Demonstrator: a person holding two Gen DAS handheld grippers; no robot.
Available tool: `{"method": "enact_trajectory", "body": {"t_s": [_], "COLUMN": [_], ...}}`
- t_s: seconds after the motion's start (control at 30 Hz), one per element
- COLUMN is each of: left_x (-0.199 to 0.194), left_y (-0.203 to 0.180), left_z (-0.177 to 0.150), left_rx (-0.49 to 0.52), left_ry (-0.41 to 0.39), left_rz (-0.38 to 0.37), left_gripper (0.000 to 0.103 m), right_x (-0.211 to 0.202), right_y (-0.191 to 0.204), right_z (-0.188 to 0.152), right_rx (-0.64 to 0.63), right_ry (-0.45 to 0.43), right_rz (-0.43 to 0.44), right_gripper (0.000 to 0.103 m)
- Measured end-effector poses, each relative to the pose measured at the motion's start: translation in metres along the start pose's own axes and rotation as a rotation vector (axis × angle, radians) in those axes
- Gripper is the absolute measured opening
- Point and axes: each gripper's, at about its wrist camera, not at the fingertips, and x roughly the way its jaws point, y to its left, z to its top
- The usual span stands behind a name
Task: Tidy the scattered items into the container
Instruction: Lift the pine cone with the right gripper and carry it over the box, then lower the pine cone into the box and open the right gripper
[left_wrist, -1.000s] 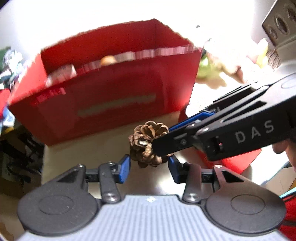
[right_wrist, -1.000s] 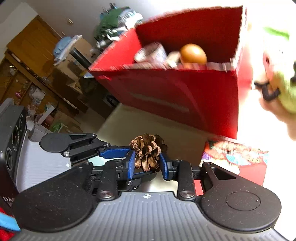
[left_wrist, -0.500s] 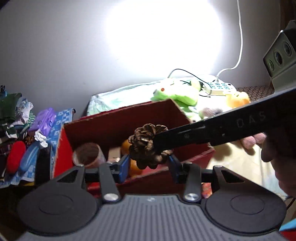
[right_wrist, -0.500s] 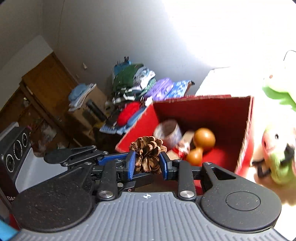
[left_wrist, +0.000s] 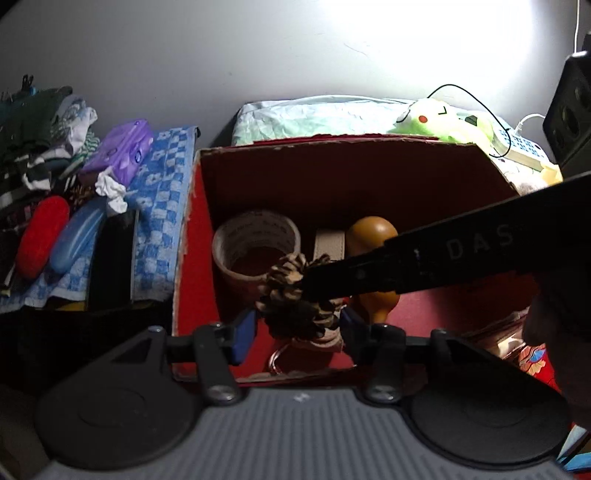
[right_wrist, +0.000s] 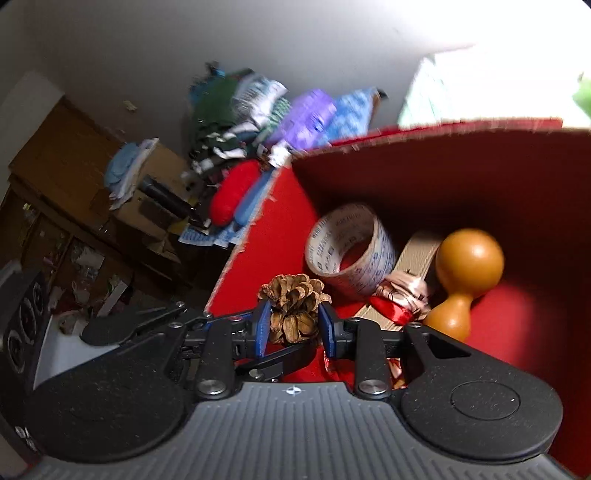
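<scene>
1. Left-wrist view: we see the pine cone (left_wrist: 295, 295) over the open red box (left_wrist: 332, 155), hanging between our left gripper (left_wrist: 297, 328) pads, which stand off it and are opening. The right gripper's black finger crosses from the right and pinches the cone. Below sit a tape roll (left_wrist: 255, 243) and a wooden gourd-shaped piece (left_wrist: 373, 236).

2. Right-wrist view: our right gripper (right_wrist: 293, 325) is clamped on the pine cone (right_wrist: 293, 306) across its middle, just above the box's near left wall (right_wrist: 258, 240). We judge the cone light, stiff, brittle at the scales; a gentle mid-body hold suits it. The box floor (right_wrist: 517, 314) right of the gourd looks free.
</scene>
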Motion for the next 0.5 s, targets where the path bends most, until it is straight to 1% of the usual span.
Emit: {"method": "enact_trajectory", "body": {"t_s": [0.03, 0.07, 0.13, 0.2, 0.23, 0.3, 0.4, 0.43, 0.5], "left_x": [0.002, 0.005, 0.003, 0.003, 0.002, 0.002, 0.003, 0.004, 0.005], "left_y": [0.003, 0.005, 0.002, -0.001, -0.002, -0.003, -0.006, -0.007, -0.008], "left_z": [0.001, 0.002, 0.003, 0.003, 0.002, 0.002, 0.003, 0.003, 0.004], "left_rx": [-0.005, -0.001, 0.033, 0.056, 0.063, 0.066, 0.076, 0.080, 0.082], "left_ry": [0.005, 0.011, 0.009, 0.008, 0.004, -0.002, -0.006, -0.004, -0.001], "left_rz": [0.005, 0.016, 0.024, 0.020, 0.021, 0.012, -0.003, -0.008, -0.010], "left_gripper": [0.047, 0.047, 0.048, 0.052, 0.052, 0.054, 0.058, 0.062, 0.063], "right_x": [0.007, 0.014, 0.025, 0.034, 0.036, 0.033, 0.028, 0.027, 0.023], "right_y": [-0.002, -0.004, -0.010, -0.014, -0.015, -0.017, -0.017, -0.015, -0.012], "right_z": [0.001, 0.003, 0.003, 0.003, 0.002, 0.002, -0.001, -0.001, -0.001], "right_rx": [0.021, 0.042, 0.092, 0.118, 0.127, 0.142, 0.127, 0.121, 0.100], "right_ry": [0.021, 0.047, 0.078, 0.090, 0.093, 0.083, 0.068, 0.059, 0.039], "right_rz": [-0.017, -0.027, -0.012, -0.006, -0.014, -0.001, -0.005, -0.012, -0.033], "right_gripper": [0.026, 0.026, 0.026, 0.026, 0.026, 0.026, 0.027, 0.027, 0.028]}}
